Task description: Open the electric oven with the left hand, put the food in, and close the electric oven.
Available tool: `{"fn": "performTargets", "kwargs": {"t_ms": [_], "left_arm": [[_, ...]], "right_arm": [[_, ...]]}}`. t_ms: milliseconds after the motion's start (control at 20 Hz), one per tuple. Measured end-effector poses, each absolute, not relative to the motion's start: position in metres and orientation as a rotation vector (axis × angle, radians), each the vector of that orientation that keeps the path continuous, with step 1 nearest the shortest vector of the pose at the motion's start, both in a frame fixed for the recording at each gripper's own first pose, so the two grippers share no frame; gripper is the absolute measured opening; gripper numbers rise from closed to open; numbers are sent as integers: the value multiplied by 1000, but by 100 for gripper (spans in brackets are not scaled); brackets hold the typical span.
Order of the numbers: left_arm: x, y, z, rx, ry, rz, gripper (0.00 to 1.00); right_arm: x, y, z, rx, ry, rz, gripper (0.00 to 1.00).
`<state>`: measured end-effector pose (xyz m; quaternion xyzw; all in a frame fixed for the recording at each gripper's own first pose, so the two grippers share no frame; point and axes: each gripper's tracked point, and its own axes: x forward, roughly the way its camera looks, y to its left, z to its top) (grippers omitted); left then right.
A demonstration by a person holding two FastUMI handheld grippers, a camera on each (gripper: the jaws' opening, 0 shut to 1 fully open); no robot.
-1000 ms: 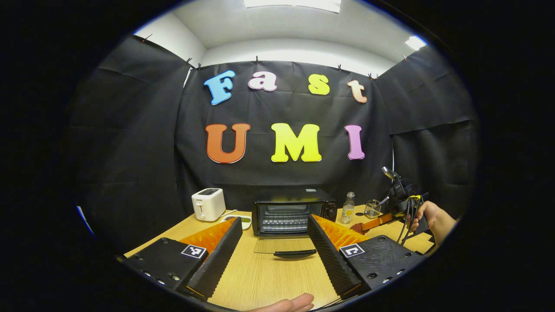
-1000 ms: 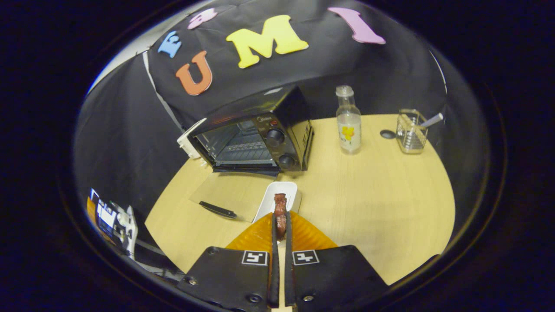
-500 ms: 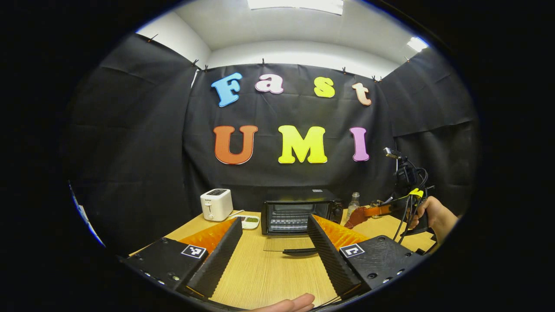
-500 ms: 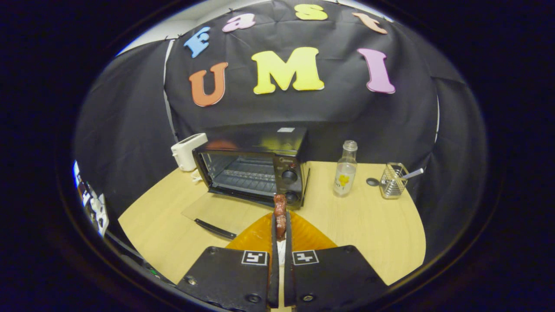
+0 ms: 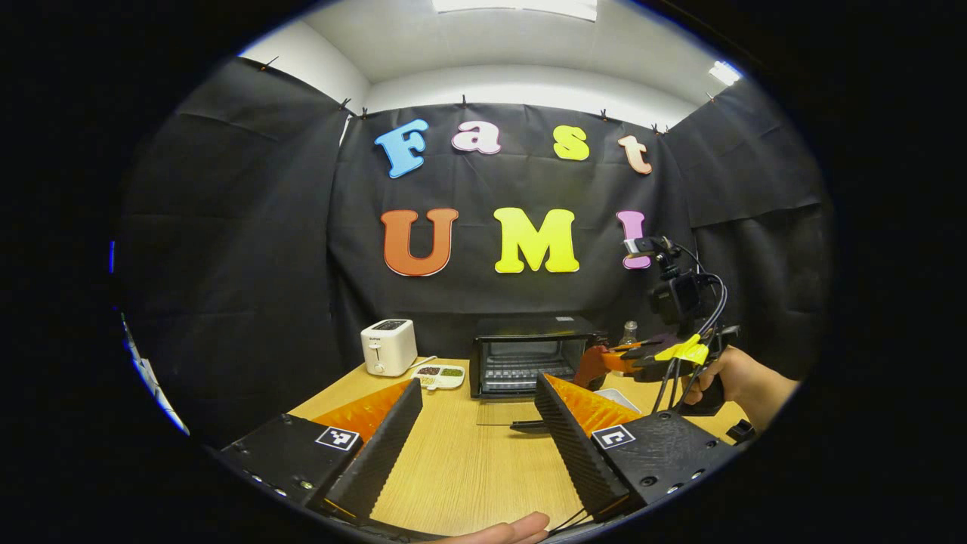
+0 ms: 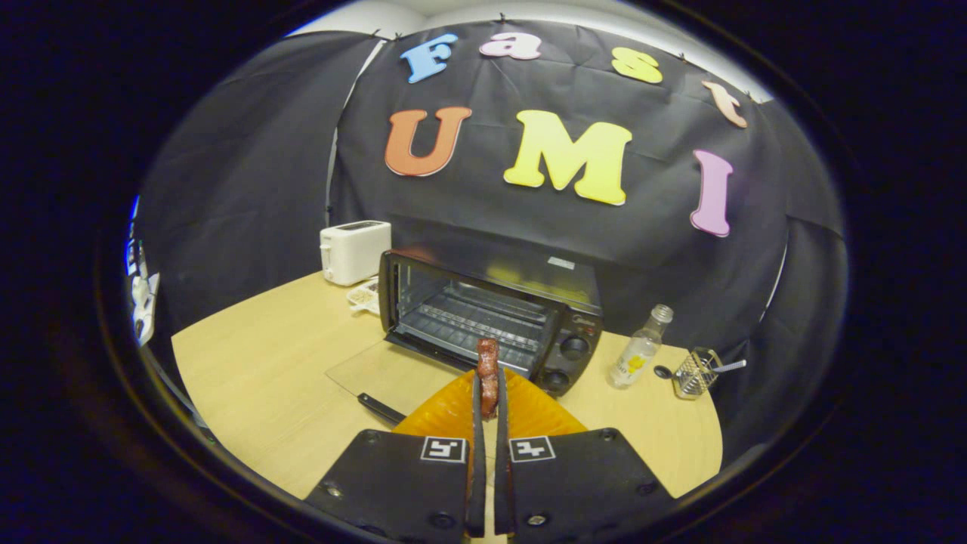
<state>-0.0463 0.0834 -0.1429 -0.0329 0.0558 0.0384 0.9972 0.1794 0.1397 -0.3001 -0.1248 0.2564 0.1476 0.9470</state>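
Observation:
The black electric oven (image 5: 529, 366) stands at the back of the wooden table with its glass door (image 5: 505, 413) folded down flat. My left gripper (image 5: 476, 423) hovers open over the table in front of the door, holding nothing. In the right gripper view the oven (image 6: 491, 317) has its wire rack exposed, and the door (image 6: 378, 374) lies flat before it. My right gripper (image 6: 489, 393) is shut on a reddish-brown piece of food (image 6: 488, 370), held in the air just in front of the oven's opening. In the left gripper view a hand holds that gripper (image 5: 642, 355) right of the oven, with the food (image 5: 589, 366) at its tip.
A white toaster (image 5: 388, 346) and a small dish (image 5: 438, 375) sit left of the oven. A white plate (image 5: 616, 399) lies on the table to the right of the door. A bottle (image 6: 638, 355) and a wire basket (image 6: 699, 372) stand right of the oven.
The right gripper lifted the food off the white plate and swung left toward the oven's open front. The left gripper, still open, drew back from the oven.

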Motion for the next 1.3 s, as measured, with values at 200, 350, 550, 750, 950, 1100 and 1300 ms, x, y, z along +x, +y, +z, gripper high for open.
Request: {"fn": "performTargets", "kwargs": {"t_ms": [200,350,550,750,950,1100,1300], "left_arm": [[-48,98,-152,-80,121,98,96],[-51,115,-158,-87,125,135,96],[-53,128,-162,-86,110,168,96],[-48,139,-168,-73,98,174,96],[-46,145,-173,-72,87,166,96],[-41,155,-171,-60,83,180,96],[-36,159,-166,-67,72,193,96]], "right_arm": [[192,177,-312,-209,499,300,8],[208,193,-326,-131,499,276,8],[235,202,-339,14,470,216,8],[268,211,-354,175,431,156,7],[309,215,-368,373,407,110,8],[341,220,-387,544,459,105,8],[377,209,-417,759,505,71,8]]}}
